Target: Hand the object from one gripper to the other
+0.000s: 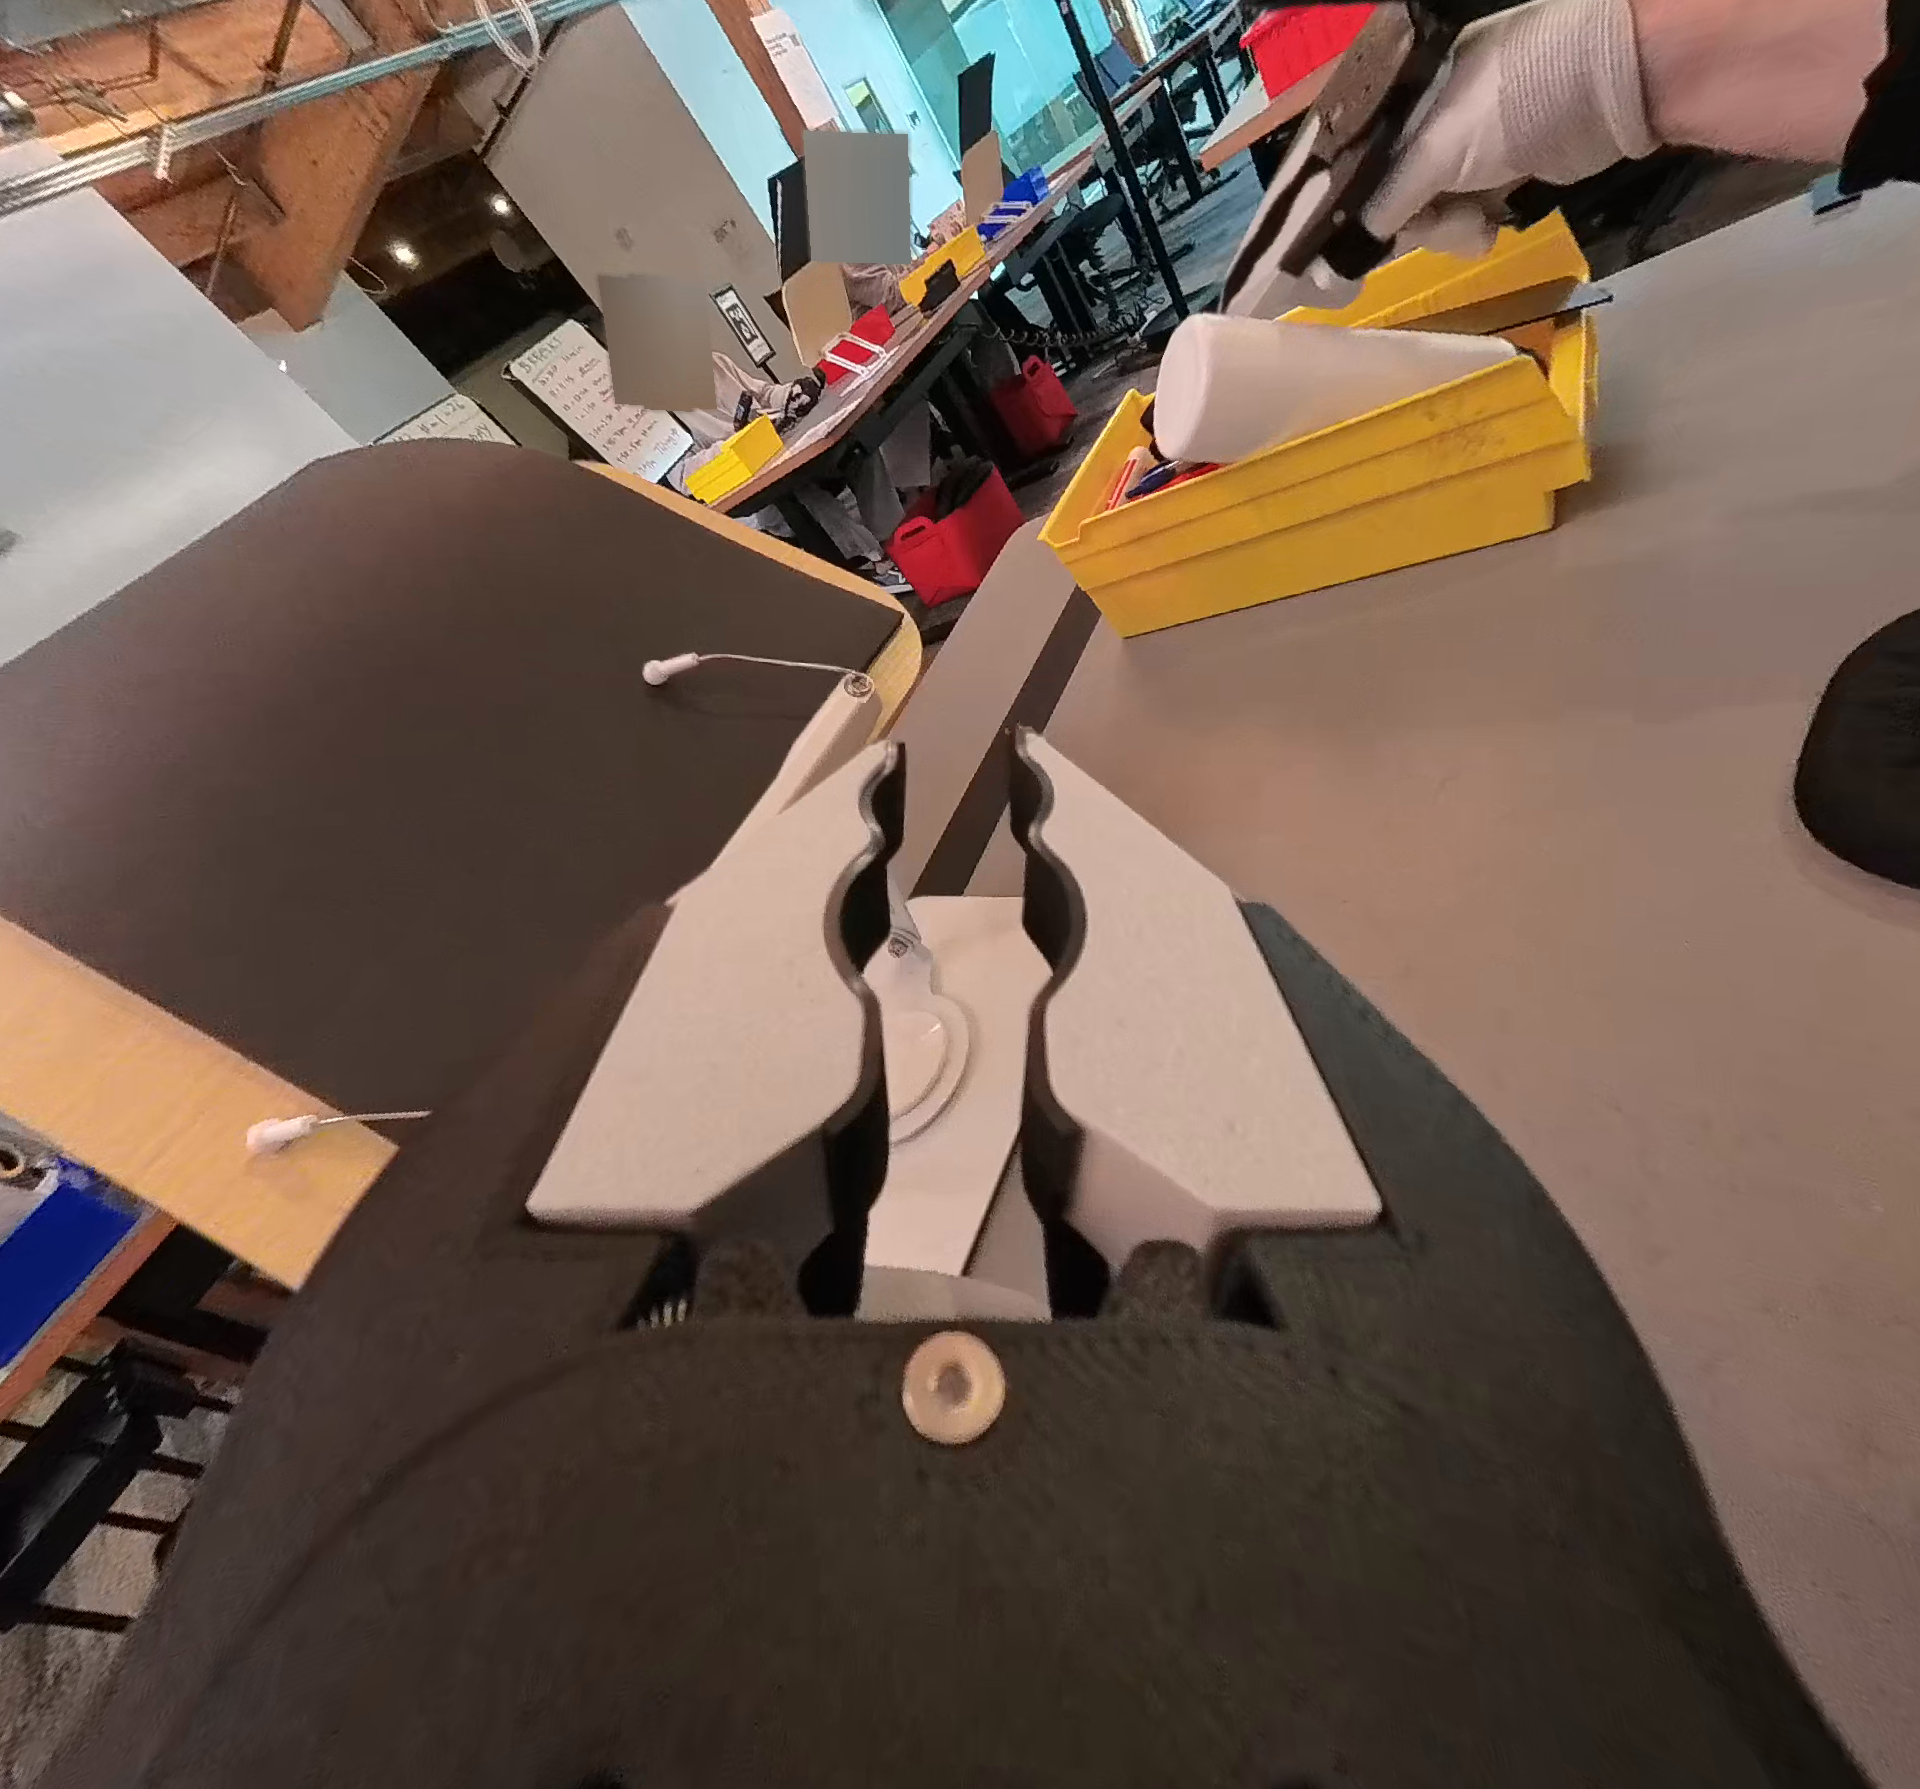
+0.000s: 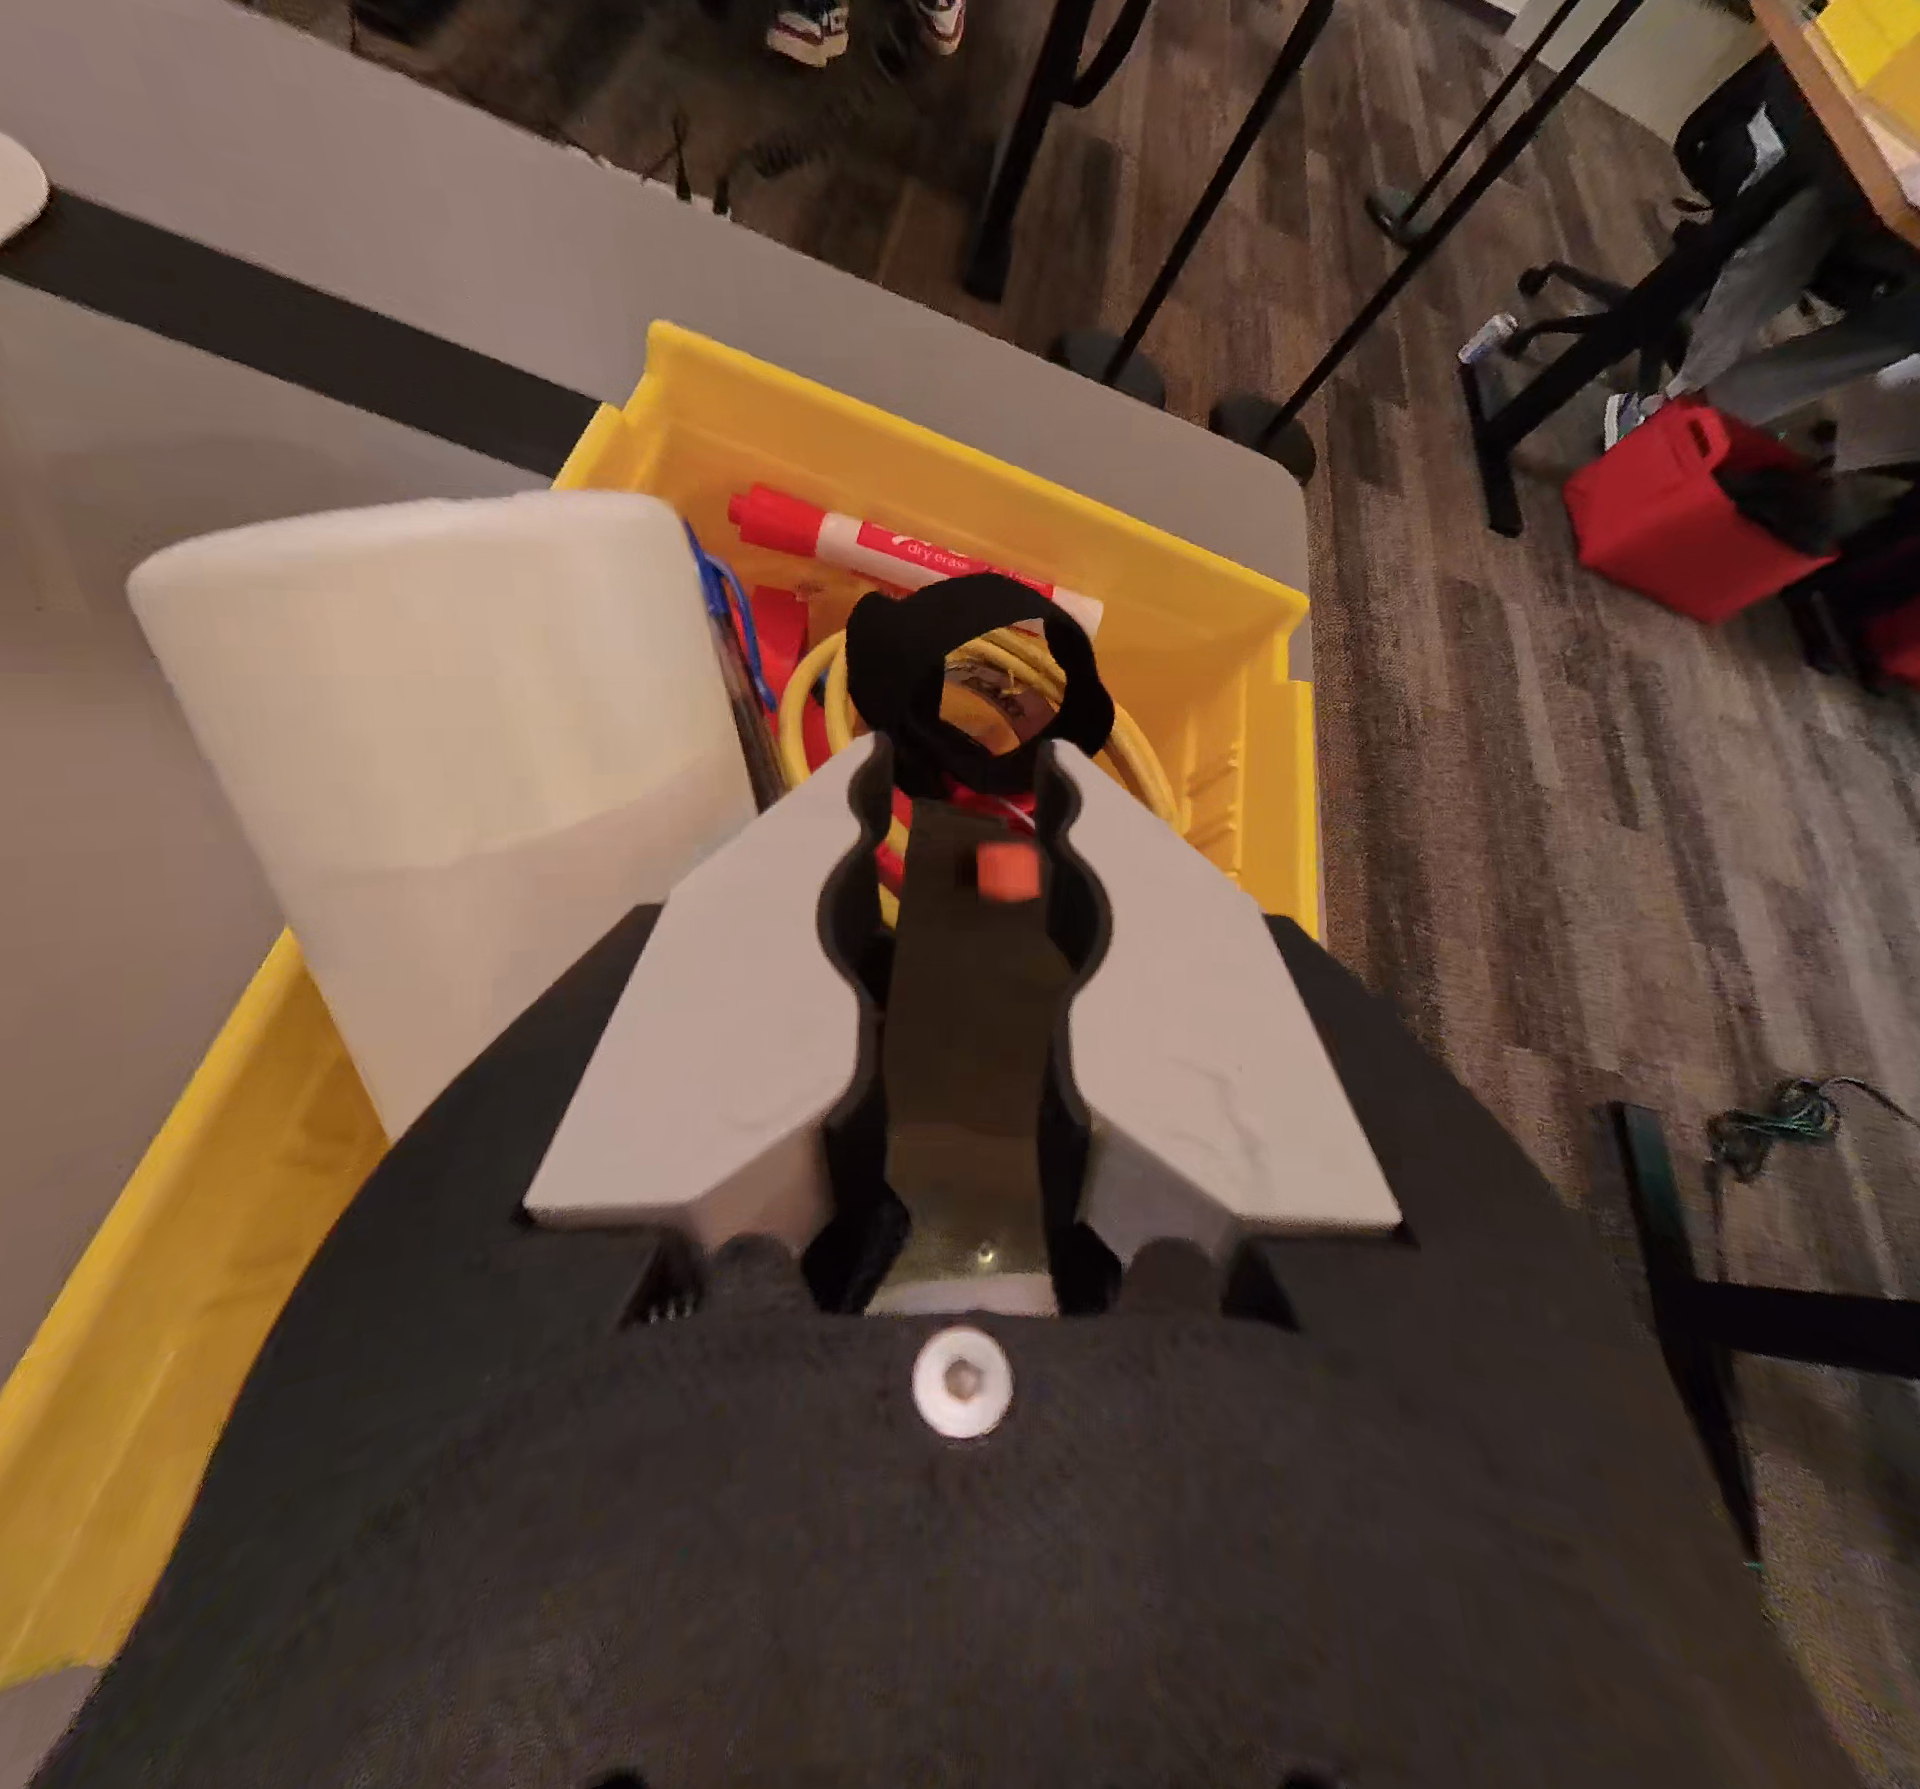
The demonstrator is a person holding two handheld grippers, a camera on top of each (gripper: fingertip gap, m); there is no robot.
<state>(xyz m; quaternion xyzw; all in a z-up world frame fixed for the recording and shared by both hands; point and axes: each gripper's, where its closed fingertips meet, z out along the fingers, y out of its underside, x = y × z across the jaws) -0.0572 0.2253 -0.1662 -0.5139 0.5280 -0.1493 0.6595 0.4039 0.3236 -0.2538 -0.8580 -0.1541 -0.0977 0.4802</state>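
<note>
1. Our right gripper point(image 2: 961, 763) points down into the yellow bin point(image 2: 1262, 700) at the counter's point(image 2: 312, 212) far corner. Its fingertips pinch a black strap loop point(image 2: 935, 659), which stands up just past them above the bin's contents.
2. Between the right fingers, closer to the camera, sits a dark blurred shape with a small orange patch; we cannot tell what it is.
3. In the bin lie a coiled yellow cable point(image 2: 821, 700), a red marker point(image 2: 883, 544) along the far wall, and some pens point(image 2: 727, 638) beside a white bottle point(image 2: 436, 763). The bottle leans over the bin's left side.
4. Our left gripper point(image 1: 956, 752) hovers low over the counter point(image 1: 1455, 856), well apart from the bin point(image 1: 1320, 513), its fingers slightly spread with nothing between them.
5. From the left wrist view, the right gripper point(image 1: 1262, 285) reaches down into the bin behind the bottle point(image 1: 1309, 389), held by a white-gloved hand point(image 1: 1527, 87).
6. A dark panel point(image 1: 364, 752) on a wooden board fills the left of that view.
</note>
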